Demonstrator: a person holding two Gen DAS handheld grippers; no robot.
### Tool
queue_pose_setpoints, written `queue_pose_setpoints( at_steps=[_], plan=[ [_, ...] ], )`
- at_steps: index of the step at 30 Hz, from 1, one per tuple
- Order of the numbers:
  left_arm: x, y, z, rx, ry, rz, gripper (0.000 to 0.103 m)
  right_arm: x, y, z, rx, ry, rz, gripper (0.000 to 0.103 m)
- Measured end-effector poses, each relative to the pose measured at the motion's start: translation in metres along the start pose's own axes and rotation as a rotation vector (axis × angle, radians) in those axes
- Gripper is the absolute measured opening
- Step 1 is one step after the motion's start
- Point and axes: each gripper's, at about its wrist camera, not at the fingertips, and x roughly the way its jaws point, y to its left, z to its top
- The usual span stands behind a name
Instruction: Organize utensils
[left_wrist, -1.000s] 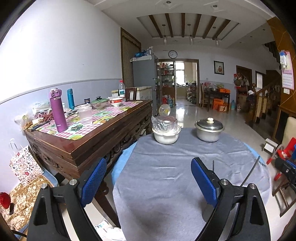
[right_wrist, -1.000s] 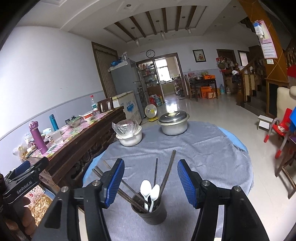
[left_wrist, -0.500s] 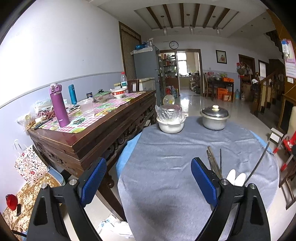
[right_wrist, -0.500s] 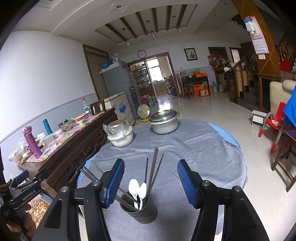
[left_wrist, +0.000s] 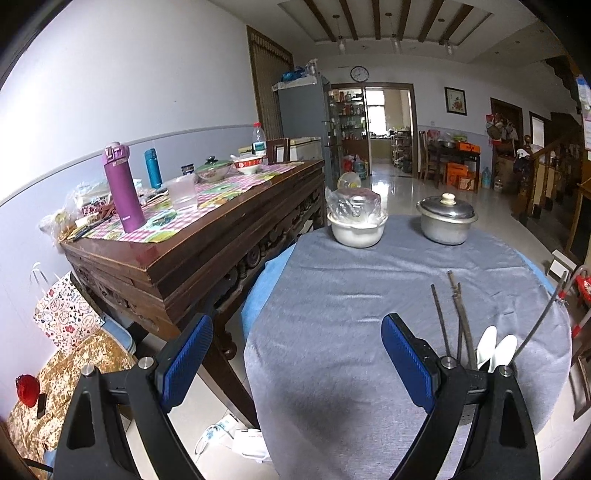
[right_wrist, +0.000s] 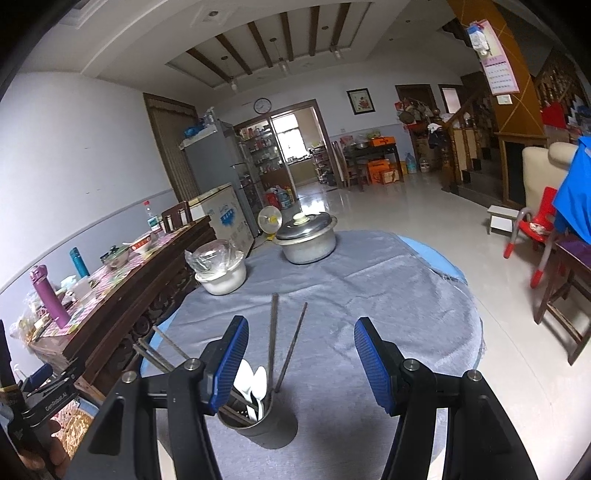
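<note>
A grey metal utensil cup (right_wrist: 258, 421) stands on the grey-clothed round table (right_wrist: 369, 295), holding two white spoons (right_wrist: 253, 380) and several dark chopsticks (right_wrist: 273, 339). My right gripper (right_wrist: 301, 365) is open and empty, just above and behind the cup. In the left wrist view the spoons (left_wrist: 495, 350) and chopsticks (left_wrist: 454, 317) rise behind the right finger; the cup itself is hidden. My left gripper (left_wrist: 297, 363) is open and empty over the table's near left edge.
A white pot with a plastic-wrapped bowl (left_wrist: 356, 221) and a lidded metal pot (left_wrist: 447, 221) stand at the table's far side. A dark wooden sideboard (left_wrist: 207, 251) with bottles and bowls stands close on the left. Red chairs (right_wrist: 532, 229) stand on the right.
Both grippers have risen and pulled back a little; the left view has swung so the spoons and chopsticks now show behind its right finger. Both grippers stayed open.
</note>
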Motion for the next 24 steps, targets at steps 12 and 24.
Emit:
queue_pose_setpoints(
  at_steps=[12,24],
  plan=[
    [0.03,0.007,-0.006,-0.023,0.065,0.026,0.093,0.021,-0.018,-0.006,0.042,0.05,-0.047,0.064],
    [0.066,0.009,-0.013,-0.032,0.132,0.048,0.093,0.048,-0.032,-0.015,0.066,0.102,-0.081,0.064]
  ],
)
